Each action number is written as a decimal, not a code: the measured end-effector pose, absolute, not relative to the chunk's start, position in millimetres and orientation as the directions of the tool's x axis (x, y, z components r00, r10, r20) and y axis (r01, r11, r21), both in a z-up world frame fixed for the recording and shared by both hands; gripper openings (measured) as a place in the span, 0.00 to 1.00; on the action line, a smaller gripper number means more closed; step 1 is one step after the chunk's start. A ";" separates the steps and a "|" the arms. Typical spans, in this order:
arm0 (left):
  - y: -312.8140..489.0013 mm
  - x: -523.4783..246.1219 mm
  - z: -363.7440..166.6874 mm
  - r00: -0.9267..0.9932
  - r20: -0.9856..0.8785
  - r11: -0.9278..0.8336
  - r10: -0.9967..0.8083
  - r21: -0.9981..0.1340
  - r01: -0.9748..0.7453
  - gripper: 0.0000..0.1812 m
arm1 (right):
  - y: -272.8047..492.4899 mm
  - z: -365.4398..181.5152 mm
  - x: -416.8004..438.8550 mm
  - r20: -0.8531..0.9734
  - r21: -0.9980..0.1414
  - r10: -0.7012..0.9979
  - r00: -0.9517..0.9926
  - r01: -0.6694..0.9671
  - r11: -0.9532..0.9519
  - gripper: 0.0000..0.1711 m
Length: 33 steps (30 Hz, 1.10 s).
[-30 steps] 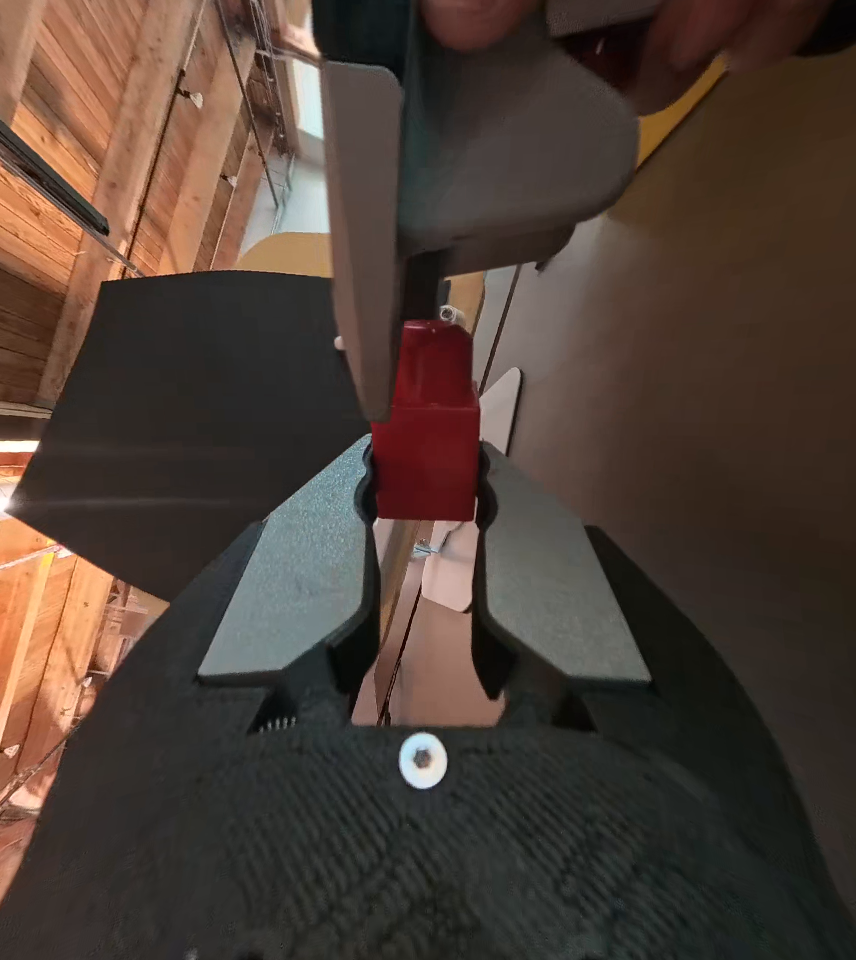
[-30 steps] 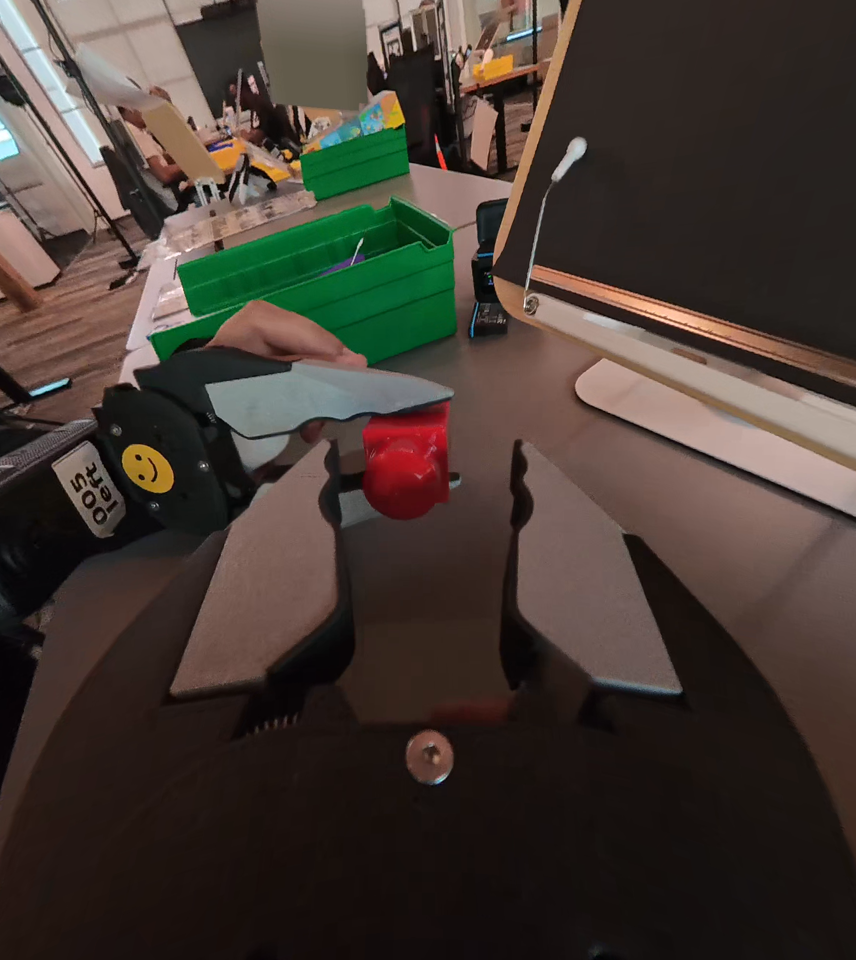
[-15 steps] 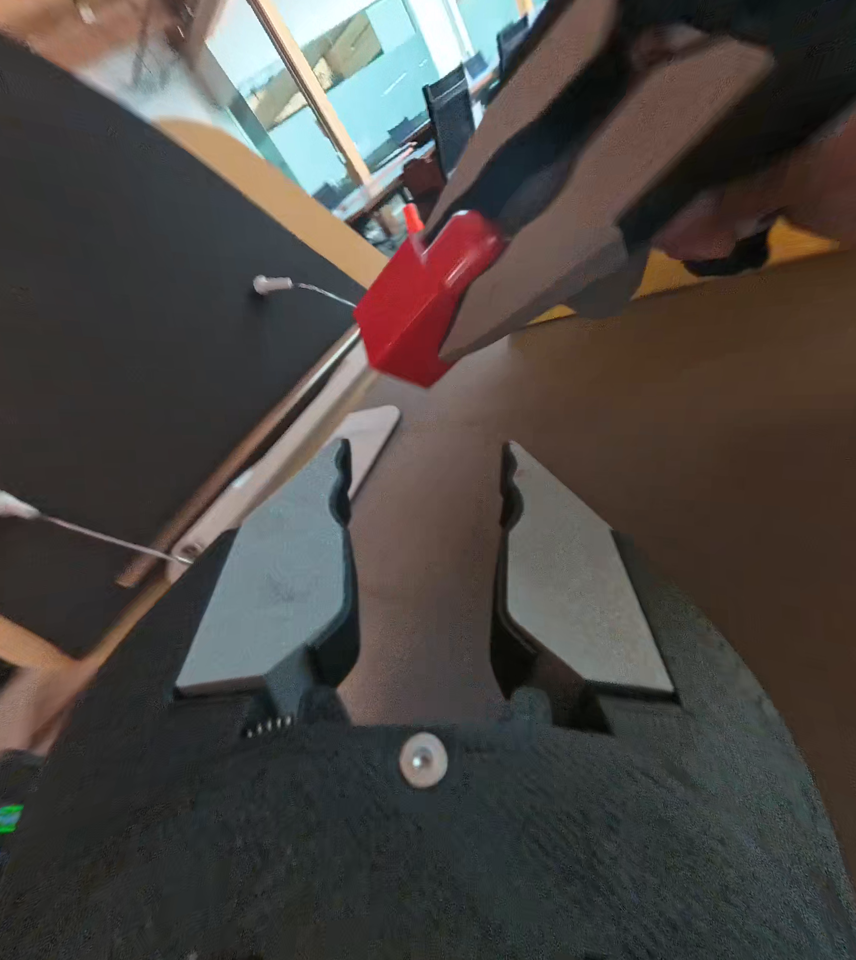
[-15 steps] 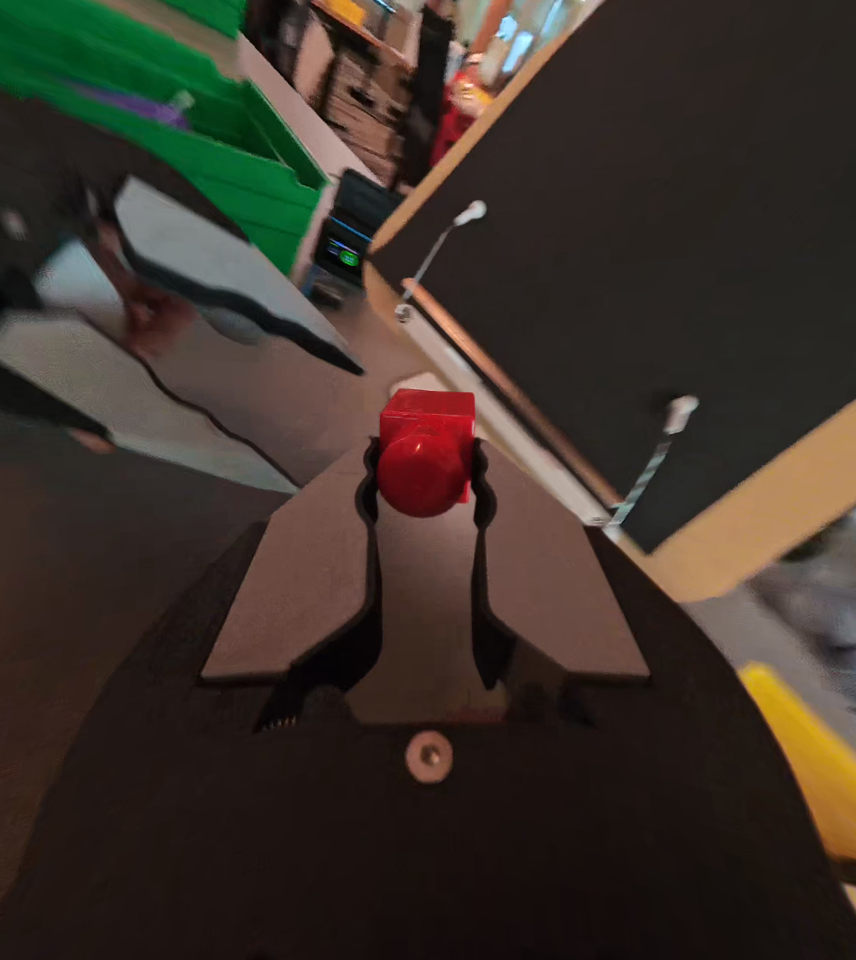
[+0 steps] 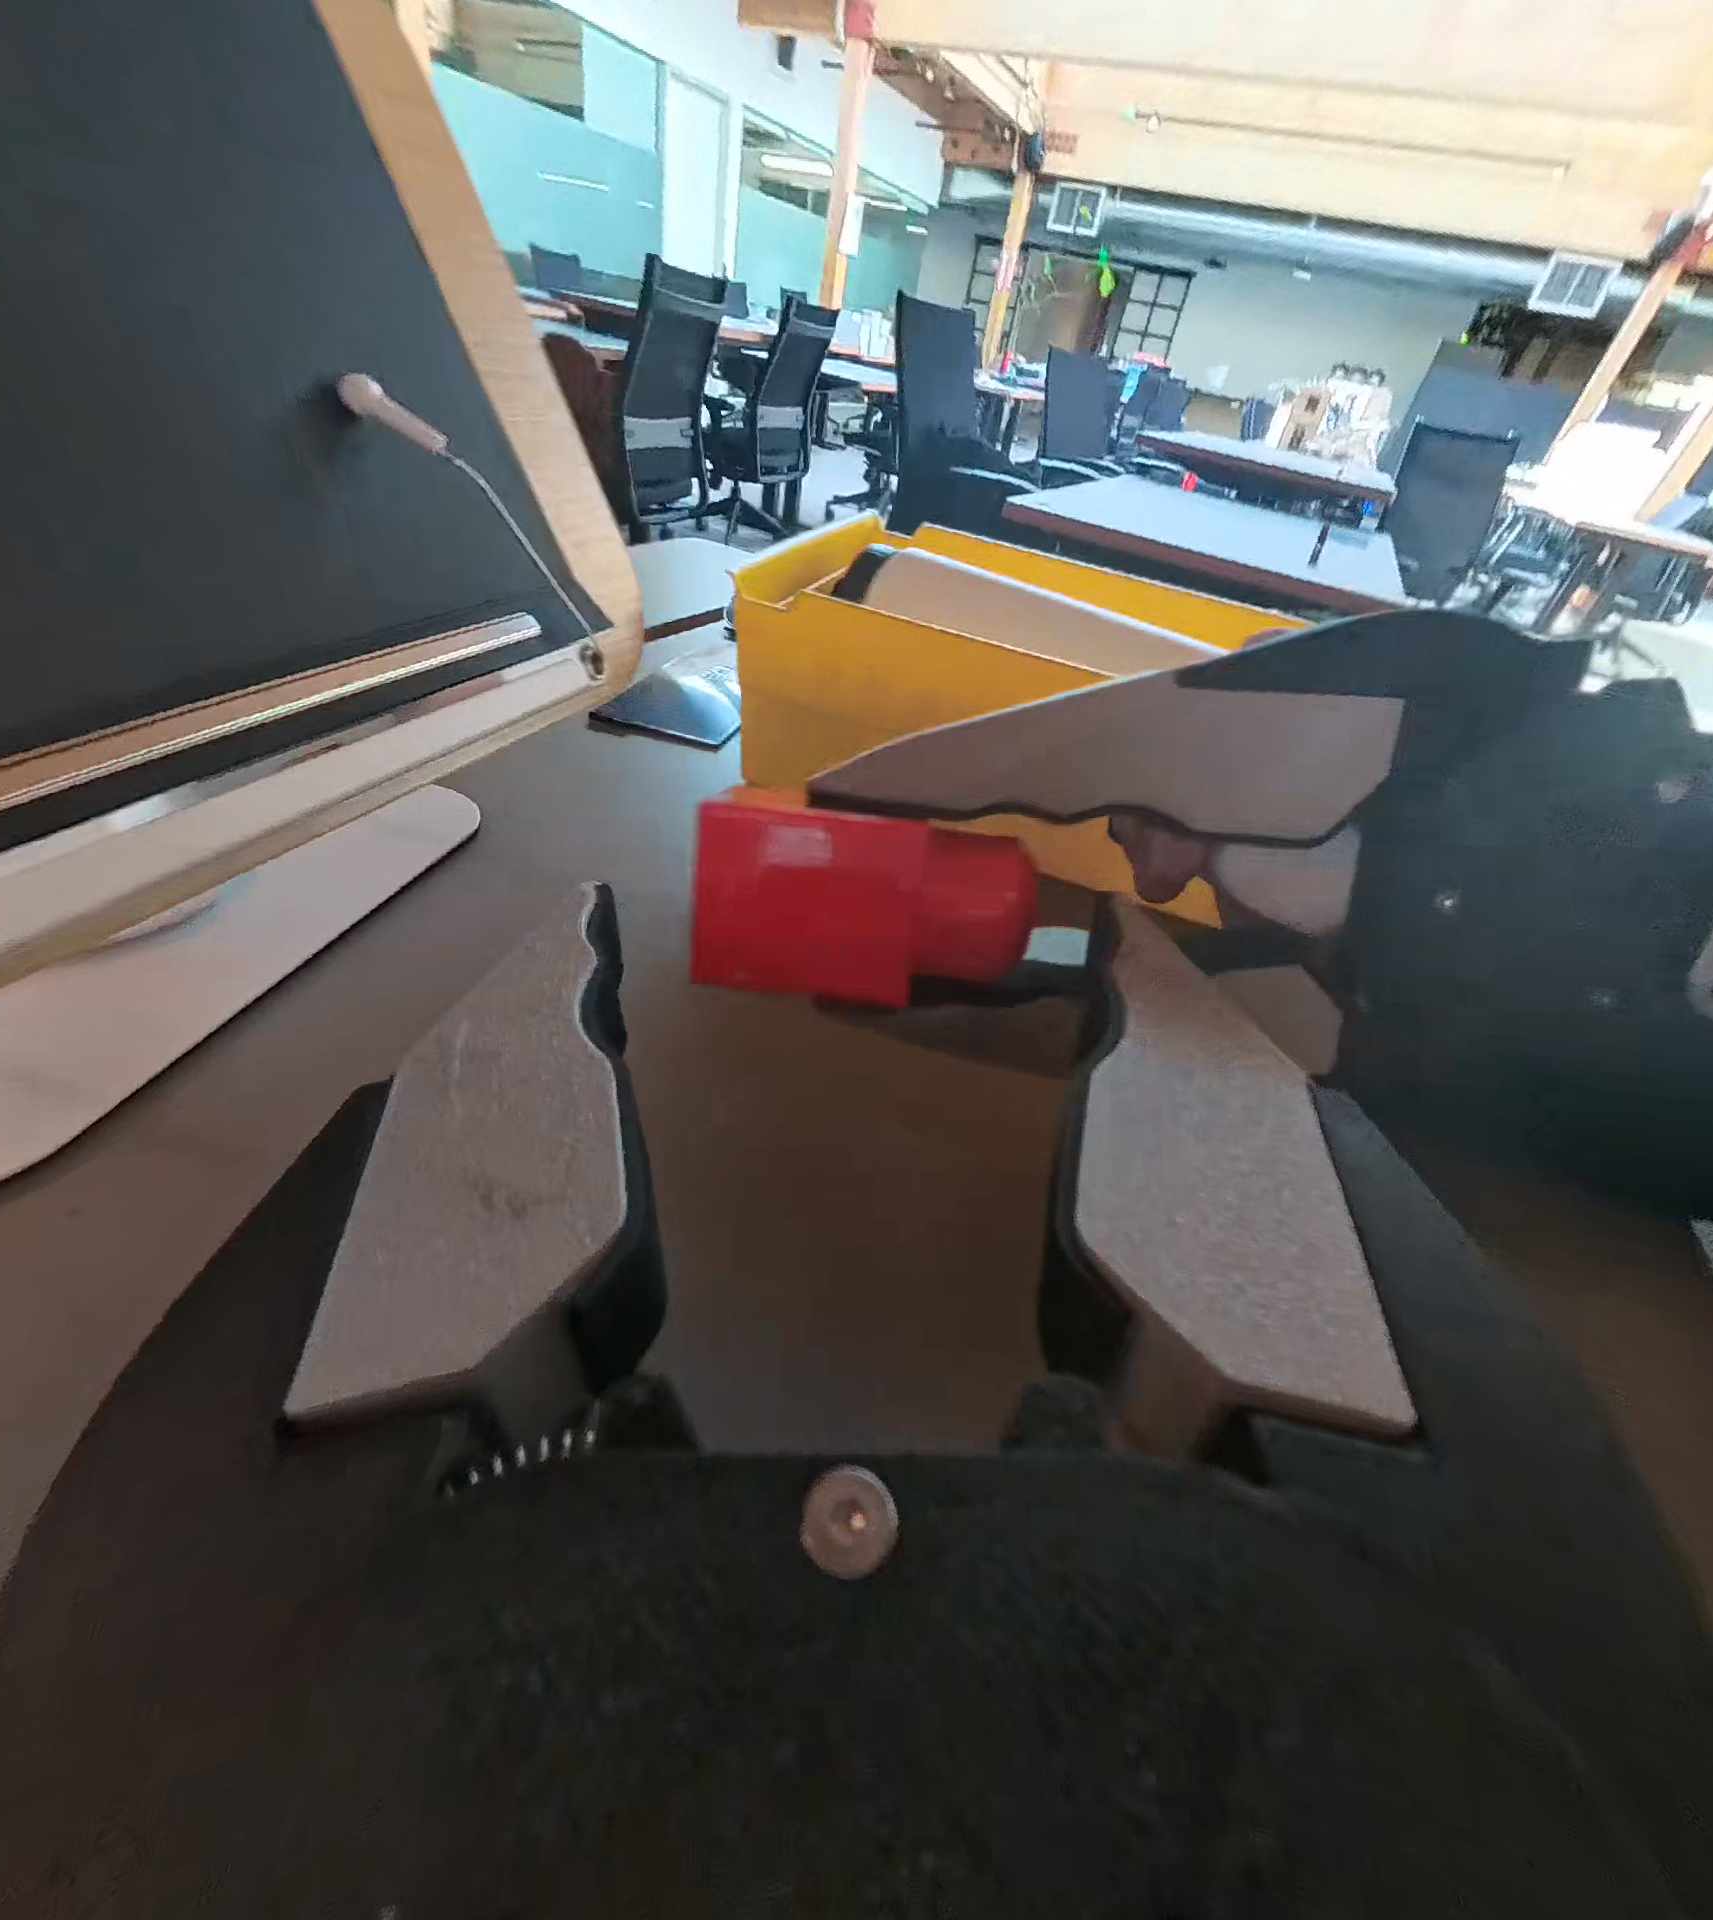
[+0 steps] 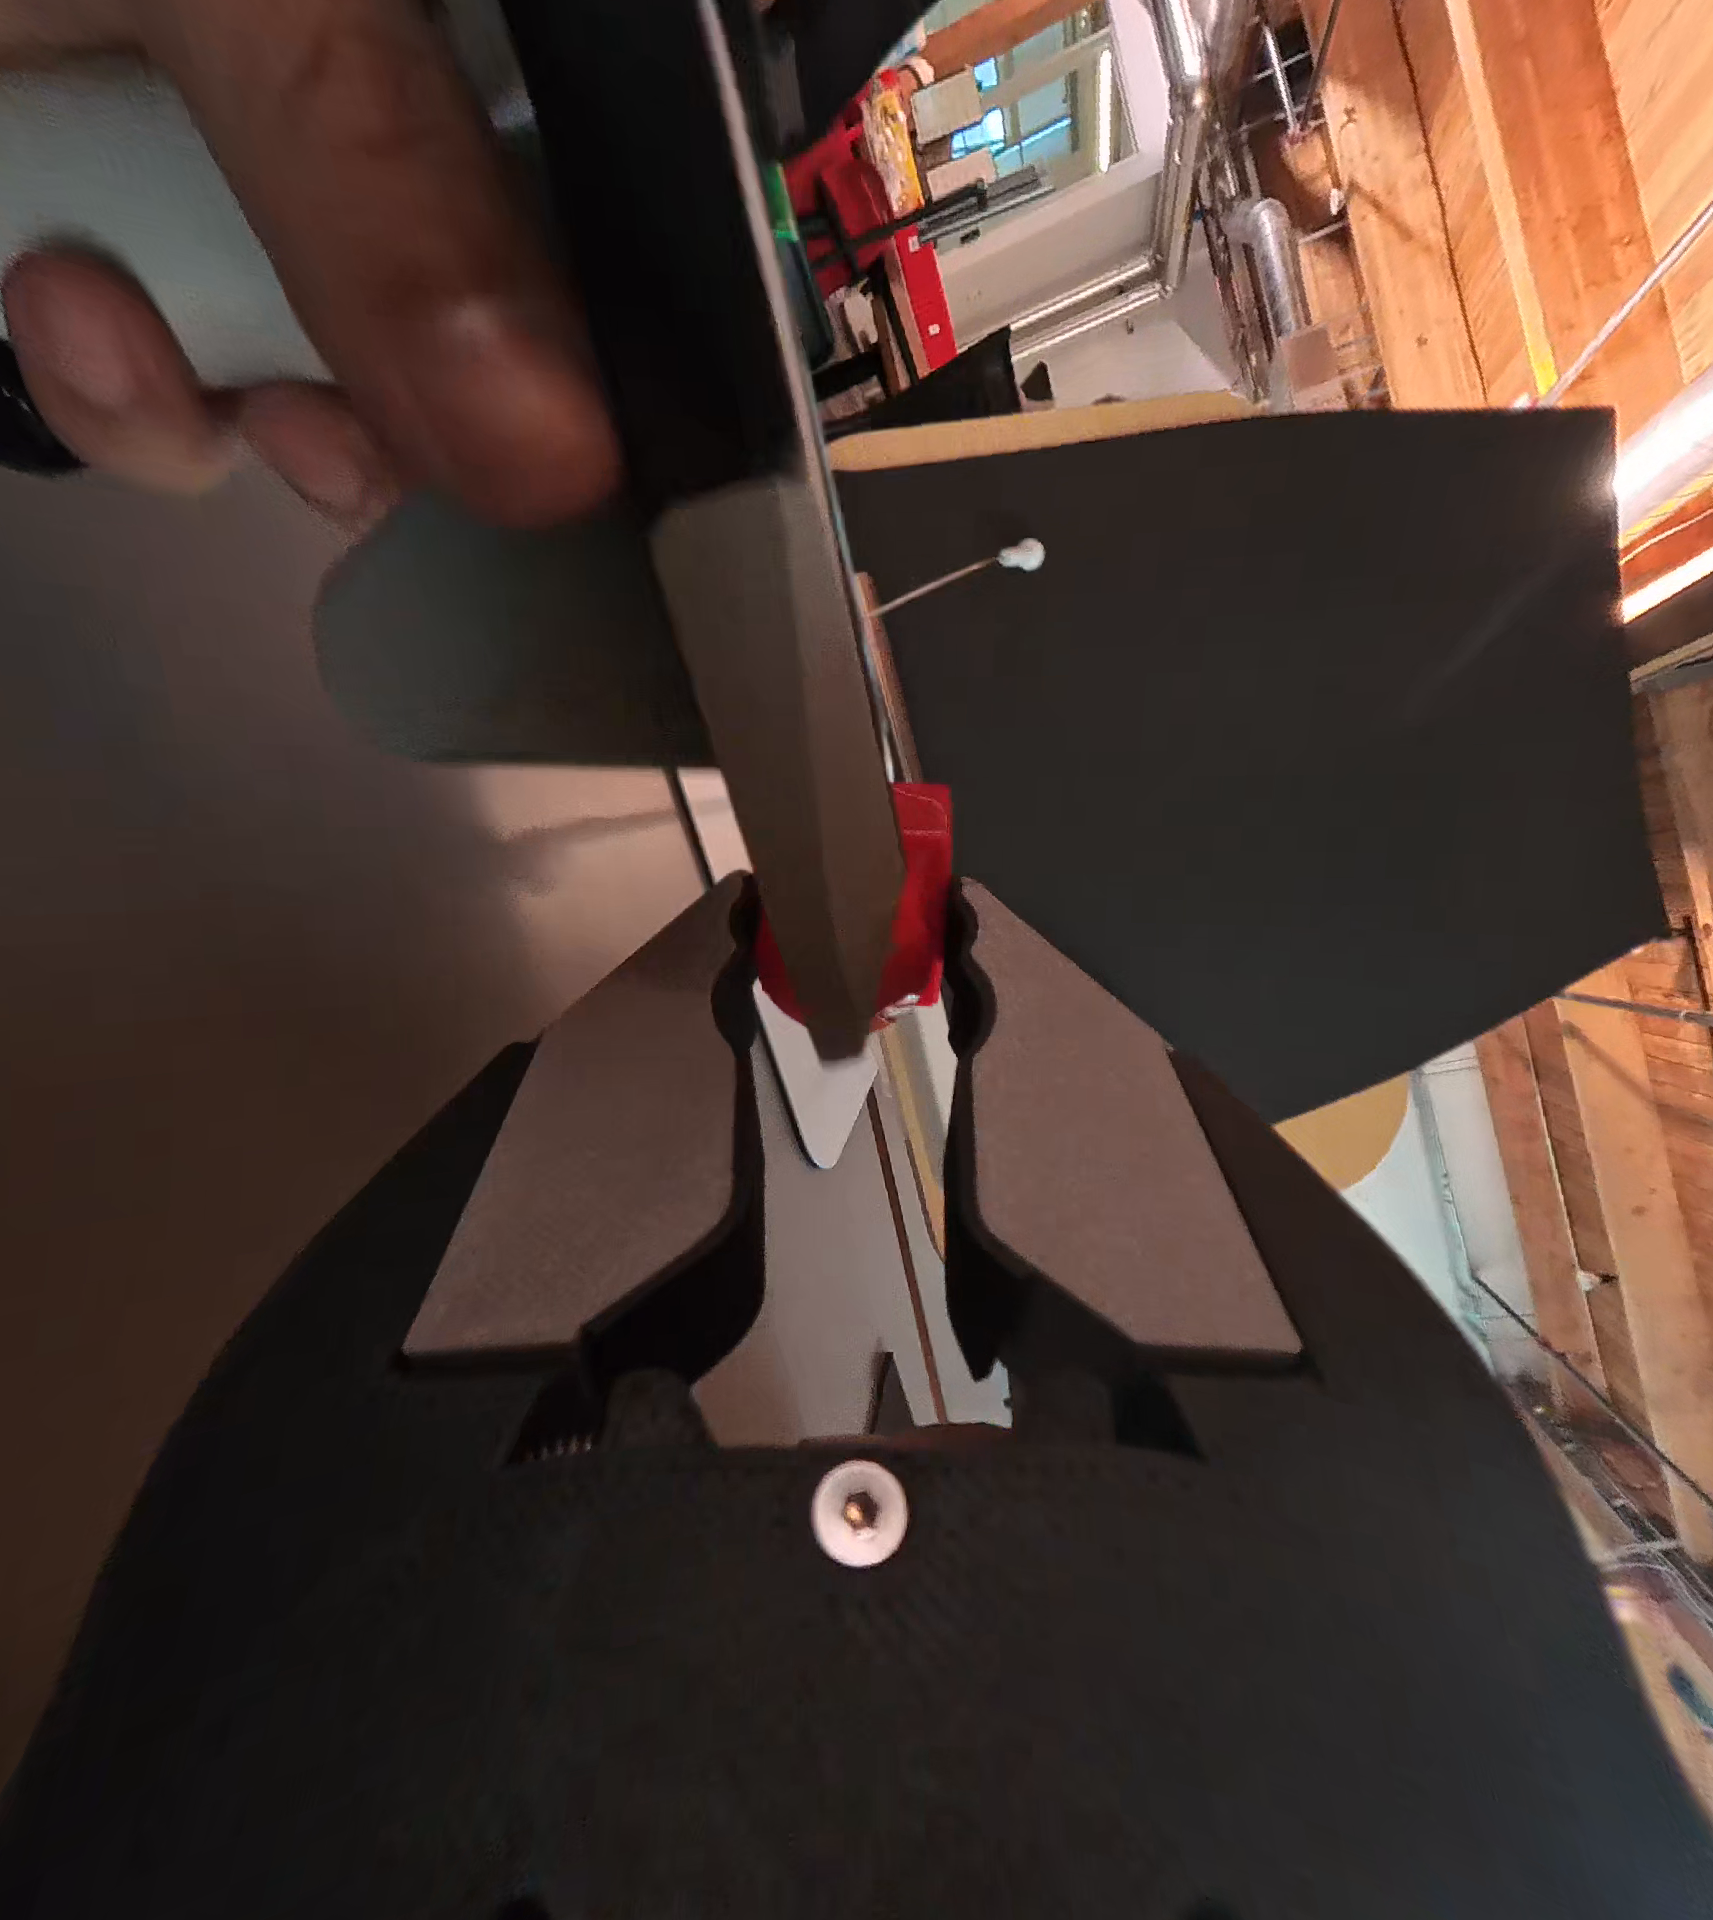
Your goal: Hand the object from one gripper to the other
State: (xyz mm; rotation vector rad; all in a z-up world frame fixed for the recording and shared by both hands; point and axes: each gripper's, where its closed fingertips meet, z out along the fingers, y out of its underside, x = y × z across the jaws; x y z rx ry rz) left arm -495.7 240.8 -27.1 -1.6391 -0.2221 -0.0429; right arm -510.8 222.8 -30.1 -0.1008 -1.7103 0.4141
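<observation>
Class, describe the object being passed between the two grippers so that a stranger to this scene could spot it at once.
Start at the dark table and find the yellow bin. Just in front of it, the right gripper holds a red block off the table. It is the only red piece there: a square body with a rounded cylindrical end.

Setting: open-plan office or shared workspace. Behind the yellow bin (image 5: 893, 665) on the near tabletop (image 5: 810, 1164): rows of long desks (image 5: 1205, 530) with black swivel chairs (image 5: 675, 416), glass-walled partitions (image 5: 561, 145) further back. Above the bin: timber posts (image 5: 847, 156), exposed ducting (image 5: 1330, 223) under the ceiling; right wrist view shows timber-boarded ceiling (image 6: 1517, 197) and a strip light (image 6: 1704, 540).
</observation>
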 end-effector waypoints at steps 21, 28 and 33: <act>232.0 -481.2 -13.1 0.393 -0.890 -0.306 0.231 -0.450 -0.839 0.37 | 204.7 -17.1 -477.6 -0.199 -0.964 0.505 -0.840 0.259 0.052 0.33; 239.6 -479.2 -19.5 0.338 -0.914 -0.340 0.224 -0.398 -0.852 0.37 | 202.4 -23.4 -479.7 -0.198 -0.960 0.509 -0.838 0.271 0.073 0.25; 240.9 -491.1 -28.5 0.417 -0.879 -0.372 0.233 -0.476 -0.797 0.33 | 214.8 -26.7 -493.5 0.041 -0.963 0.657 -0.752 0.146 0.227 0.24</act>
